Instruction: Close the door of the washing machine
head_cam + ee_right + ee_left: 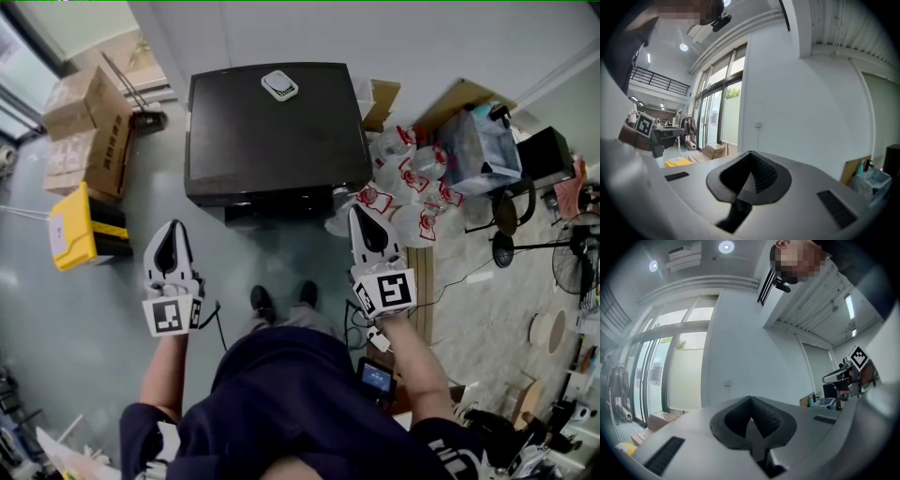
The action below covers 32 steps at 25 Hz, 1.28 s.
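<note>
The black washing machine (272,131) stands ahead of me, seen from above, with a small white device (279,85) on its top. Its front face and door are hidden from this angle. My left gripper (170,230) hangs in the air left of the machine's front, jaws shut with nothing between them. My right gripper (362,216) is held near the machine's front right corner, also shut and empty. Neither touches the machine. The left gripper view shows closed jaws (751,399) against a white wall. In the right gripper view the jaws (751,153) are likewise closed.
Cardboard boxes (89,127) and a yellow case (73,227) sit on the floor at the left. Plastic bags with red print (412,178) crowd the machine's right side, beside a fan (574,262). My feet (281,298) stand just before the machine.
</note>
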Each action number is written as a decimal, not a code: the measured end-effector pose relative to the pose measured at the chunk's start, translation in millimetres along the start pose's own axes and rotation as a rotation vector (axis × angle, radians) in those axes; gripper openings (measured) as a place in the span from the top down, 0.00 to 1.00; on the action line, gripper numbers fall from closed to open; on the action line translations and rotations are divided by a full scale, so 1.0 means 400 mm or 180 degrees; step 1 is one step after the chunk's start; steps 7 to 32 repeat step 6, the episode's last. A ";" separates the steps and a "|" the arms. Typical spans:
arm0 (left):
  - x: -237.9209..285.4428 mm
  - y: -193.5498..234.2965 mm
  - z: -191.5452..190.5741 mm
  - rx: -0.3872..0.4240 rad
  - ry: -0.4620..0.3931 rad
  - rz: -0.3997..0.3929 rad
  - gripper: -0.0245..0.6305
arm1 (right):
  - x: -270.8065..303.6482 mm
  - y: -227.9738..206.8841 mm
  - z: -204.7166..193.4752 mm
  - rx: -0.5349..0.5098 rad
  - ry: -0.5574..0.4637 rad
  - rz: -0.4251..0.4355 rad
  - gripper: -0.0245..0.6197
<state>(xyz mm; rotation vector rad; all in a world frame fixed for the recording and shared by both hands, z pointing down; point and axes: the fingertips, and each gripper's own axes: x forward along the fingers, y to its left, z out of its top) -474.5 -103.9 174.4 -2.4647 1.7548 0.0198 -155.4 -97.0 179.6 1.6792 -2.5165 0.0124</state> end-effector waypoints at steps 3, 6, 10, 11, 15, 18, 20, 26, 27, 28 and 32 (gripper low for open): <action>-0.001 -0.004 -0.003 -0.0006 0.0007 -0.0006 0.93 | 0.004 0.002 -0.004 -0.0010 0.0013 0.0018 0.93; -0.002 0.001 -0.003 0.0043 0.0000 -0.0011 0.93 | 0.013 0.010 -0.002 -0.0010 0.0005 0.0036 0.93; -0.002 0.001 -0.003 0.0043 0.0000 -0.0011 0.93 | 0.013 0.010 -0.002 -0.0010 0.0005 0.0036 0.93; -0.002 0.001 -0.003 0.0043 0.0000 -0.0011 0.93 | 0.013 0.010 -0.002 -0.0010 0.0005 0.0036 0.93; -0.002 0.001 -0.003 0.0043 0.0000 -0.0011 0.93 | 0.013 0.010 -0.002 -0.0010 0.0005 0.0036 0.93; -0.002 0.001 -0.003 0.0043 0.0000 -0.0011 0.93 | 0.013 0.010 -0.002 -0.0010 0.0005 0.0036 0.93; -0.002 0.001 -0.003 0.0043 0.0000 -0.0011 0.93 | 0.013 0.010 -0.002 -0.0010 0.0005 0.0036 0.93; -0.002 0.001 -0.003 0.0043 0.0000 -0.0011 0.93 | 0.013 0.010 -0.002 -0.0010 0.0005 0.0036 0.93; -0.002 0.001 -0.003 0.0043 0.0000 -0.0011 0.93 | 0.013 0.010 -0.002 -0.0010 0.0005 0.0036 0.93; -0.002 0.001 -0.003 0.0043 0.0000 -0.0011 0.93 | 0.013 0.010 -0.002 -0.0010 0.0005 0.0036 0.93; -0.002 0.001 -0.003 0.0043 0.0000 -0.0011 0.93 | 0.013 0.010 -0.002 -0.0010 0.0005 0.0036 0.93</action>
